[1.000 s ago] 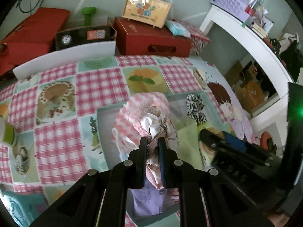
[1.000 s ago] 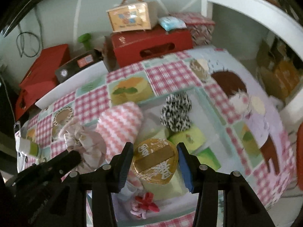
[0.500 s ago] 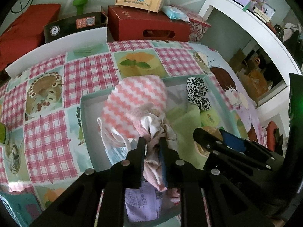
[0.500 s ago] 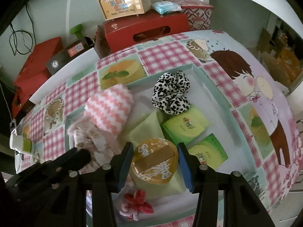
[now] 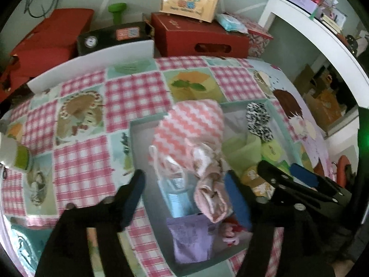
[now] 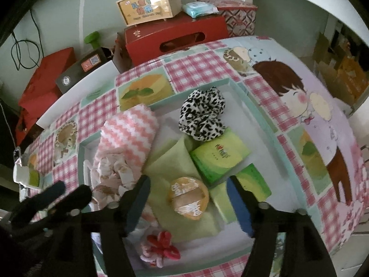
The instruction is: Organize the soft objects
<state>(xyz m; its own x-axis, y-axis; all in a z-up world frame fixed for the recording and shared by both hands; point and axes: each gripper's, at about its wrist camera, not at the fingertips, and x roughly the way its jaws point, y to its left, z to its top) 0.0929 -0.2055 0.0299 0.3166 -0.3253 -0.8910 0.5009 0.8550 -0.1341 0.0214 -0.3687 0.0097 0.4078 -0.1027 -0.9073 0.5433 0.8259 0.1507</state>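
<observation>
Left gripper (image 5: 184,190): I have it pitched steeply downward, its two black fingers with blue inner pads (image 5: 237,198) spreading; jaws opening, pads clear on both sides of the bundle of pale pink and cream cloth (image 5: 211,196) lying between them, nothing pressed.

Right gripper (image 6: 188,198): I hold it at the same steep downward pitch, black fingers, blue pads (image 6: 238,206); jaws opening, with the round yellow-and-gold packet (image 6: 188,198) between the fingertips but free of both pads.

Relative placing: the left gripper's fingers show dark and blurred just off my right tool's left flank; the right gripper's fingers cross just off my left tool's right flank.
</observation>
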